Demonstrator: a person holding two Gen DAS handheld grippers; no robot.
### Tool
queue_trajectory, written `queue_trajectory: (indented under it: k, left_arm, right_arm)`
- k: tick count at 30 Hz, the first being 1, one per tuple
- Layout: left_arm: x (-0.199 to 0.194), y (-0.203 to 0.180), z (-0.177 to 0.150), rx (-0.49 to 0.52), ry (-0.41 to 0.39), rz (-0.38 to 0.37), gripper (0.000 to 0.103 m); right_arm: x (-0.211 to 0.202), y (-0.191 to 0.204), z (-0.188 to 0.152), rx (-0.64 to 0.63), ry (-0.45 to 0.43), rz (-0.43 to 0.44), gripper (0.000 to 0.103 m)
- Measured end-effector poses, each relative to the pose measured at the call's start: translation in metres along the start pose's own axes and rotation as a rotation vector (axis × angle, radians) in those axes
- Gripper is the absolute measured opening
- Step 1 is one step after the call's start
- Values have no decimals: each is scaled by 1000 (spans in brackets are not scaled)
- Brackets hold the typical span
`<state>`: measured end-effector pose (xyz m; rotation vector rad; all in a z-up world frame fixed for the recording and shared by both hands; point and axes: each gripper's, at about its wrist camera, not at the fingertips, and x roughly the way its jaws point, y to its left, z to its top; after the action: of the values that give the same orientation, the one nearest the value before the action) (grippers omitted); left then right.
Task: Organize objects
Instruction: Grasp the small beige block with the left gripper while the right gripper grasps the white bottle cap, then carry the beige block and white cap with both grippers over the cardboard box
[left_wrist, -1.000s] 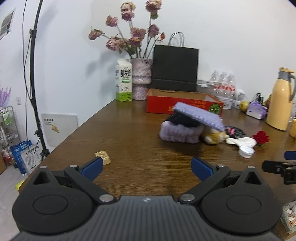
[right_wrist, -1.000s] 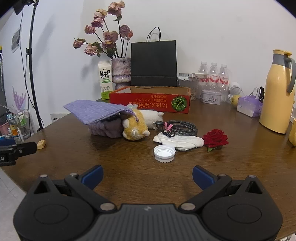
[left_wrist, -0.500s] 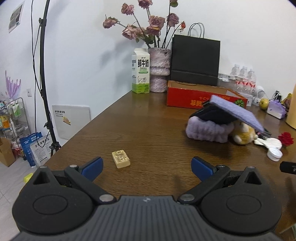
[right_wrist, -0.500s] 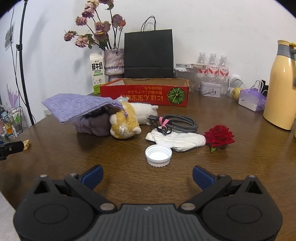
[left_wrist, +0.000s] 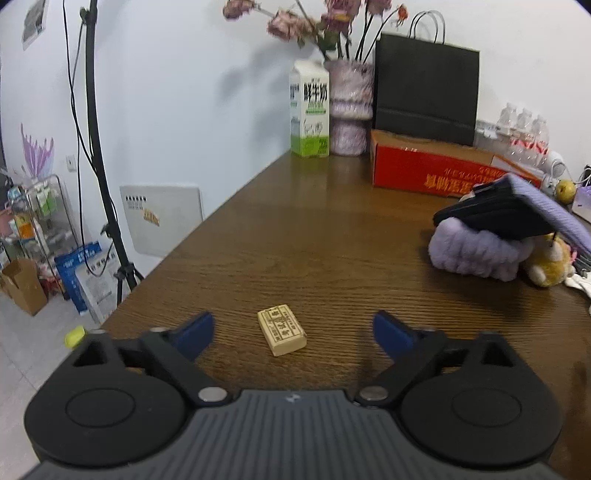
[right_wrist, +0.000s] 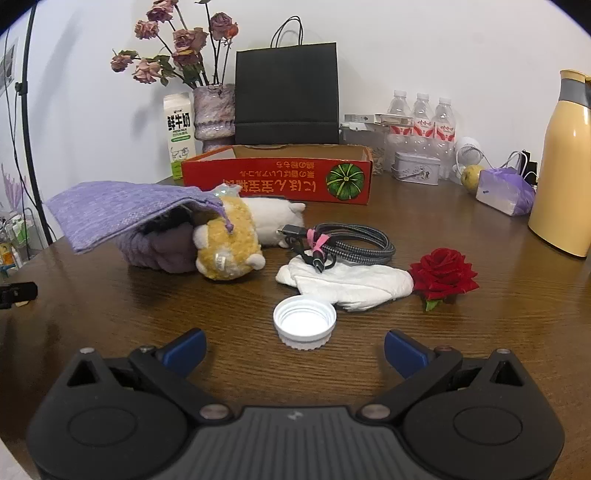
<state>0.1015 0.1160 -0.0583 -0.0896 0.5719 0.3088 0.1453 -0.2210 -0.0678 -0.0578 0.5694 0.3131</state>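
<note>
Left claw (left_wrist: 291, 326) spread wide, empty, the small tan rectangular block (left_wrist: 282, 329) lying between its tips on the brown wooden worktop (left_wrist: 332, 236) | Right claw (right_wrist: 293, 345) likewise agape, empty, white ribbed plastic bottle cap (right_wrist: 304, 326) just ahead of it, near the red cardboard box (right_wrist: 277, 179)

Home room, wooden table (right_wrist: 480, 332), vase of dried flowers (right_wrist: 213, 110), milk carton (left_wrist: 309, 114)
</note>
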Motion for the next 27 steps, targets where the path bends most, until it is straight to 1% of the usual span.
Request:
queue_trajectory:
  k: [1, 2, 3, 4, 5, 6, 7, 9, 11, 16, 18, 20, 21, 23, 24, 25, 26, 27]
  left_arm:
    - [4, 1, 1, -6, 13, -3, 76]
    - [7, 2, 2, -13, 27, -5, 74]
    - [9, 2, 2, -17, 35, -4, 67]
    - [10, 2, 2, -11, 28, 9, 58]
    - [10, 1, 2, -8, 25, 16, 51]
    - [10, 2, 2, -12, 21, 11, 32]
    - [8, 3, 2, -22, 21, 9, 21]
    - [7, 6, 3, -40, 17, -11, 21]
    - [4, 3, 3, -31, 1, -13, 21]
    - [-4, -7, 5, -17, -22, -47, 21]
    - [-7, -11, 6, -13, -33, -57, 21]
    - [-8, -14, 8, -13, -39, -63, 21]
    - [-9, -15, 8, -12, -41, -66, 21]
    - [-10, -18, 9, -8, -44, -71, 21]
    - [-10, -19, 9, -6, -45, -73, 21]
    - [-11, -19, 9, -5, -47, -74, 21]
    - [-11, -19, 9, -4, -48, -75, 21]
    - [-12, -20, 9, -4, -49, -75, 21]
  right_arm:
    - [1, 0, 1, 1, 3, 2, 103]
    - [1, 0, 1, 0, 3, 4, 103]
    - [1, 0, 2, -2, 2, 4, 103]
    - [1, 0, 2, -4, 0, 4, 103]
    - [1, 1, 3, -6, -2, 4, 103]
    - [1, 1, 3, -7, -1, 4, 103]
    - [2, 0, 4, -7, 0, 4, 103]
    - [2, 0, 5, -11, 1, 1, 103]
    - [3, 1, 6, -18, -1, -8, 103]
    - [8, -2, 8, -29, 21, -31, 102]
    - [11, -2, 11, -45, 31, -31, 95]
    - [15, -3, 12, -47, 44, -18, 79]
    - [16, -4, 13, -47, 51, -11, 75]
    - [19, -5, 14, -49, 62, 3, 59]
    - [21, -5, 14, -50, 68, 9, 54]
    - [21, -5, 14, -46, 64, 20, 42]
    - [21, -6, 15, -42, 62, 29, 39]
    - [20, -6, 15, -40, 59, 34, 39]
